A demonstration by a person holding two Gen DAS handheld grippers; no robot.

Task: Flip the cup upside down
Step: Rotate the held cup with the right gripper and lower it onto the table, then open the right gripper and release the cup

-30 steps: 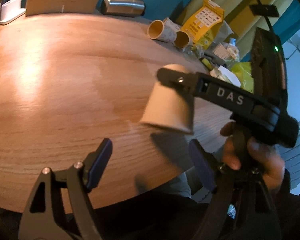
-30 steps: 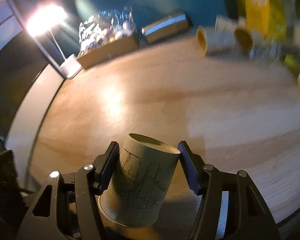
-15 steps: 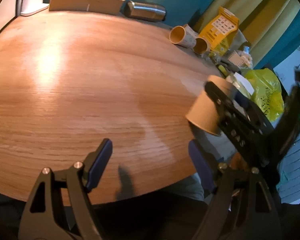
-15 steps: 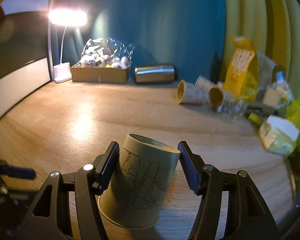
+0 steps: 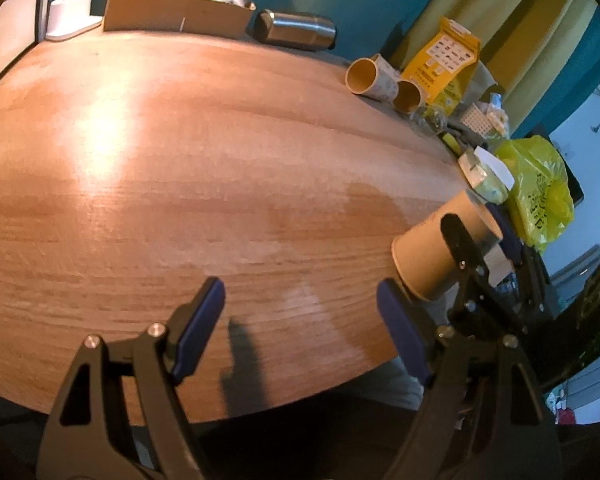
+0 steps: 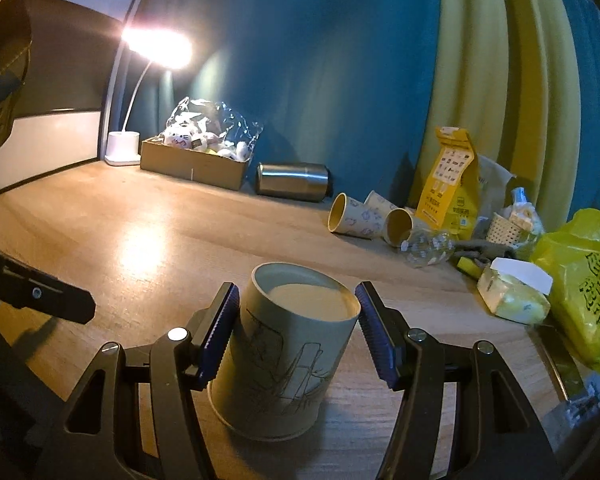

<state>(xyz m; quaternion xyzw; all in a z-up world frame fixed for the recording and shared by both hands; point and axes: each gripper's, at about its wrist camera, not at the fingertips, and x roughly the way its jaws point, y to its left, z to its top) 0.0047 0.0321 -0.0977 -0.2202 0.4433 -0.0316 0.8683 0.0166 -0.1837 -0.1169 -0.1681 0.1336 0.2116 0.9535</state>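
Observation:
A tan paper cup (image 6: 288,360) with a line drawing is upside down, base up and wide rim down. My right gripper (image 6: 296,334) is shut on it, blue pads against both sides. I cannot tell whether the rim touches the wooden table (image 6: 140,240). In the left wrist view the cup (image 5: 436,252) sits tilted near the table's right front edge, with the right gripper's black finger across it. My left gripper (image 5: 300,320) is open and empty over the table's front edge (image 5: 260,408), left of the cup.
At the back stand a cardboard box of toys (image 6: 196,162), a white lamp base (image 6: 122,148) and a steel tumbler on its side (image 6: 292,180). Two paper cups (image 6: 350,216) lie by a yellow bag (image 6: 448,184). A tissue pack (image 6: 512,292) and yellow plastic bag (image 6: 584,280) crowd the right.
The right gripper has swung the cup from above the table's middle to its right front edge and levelled out. The left gripper stayed open, shifting slightly.

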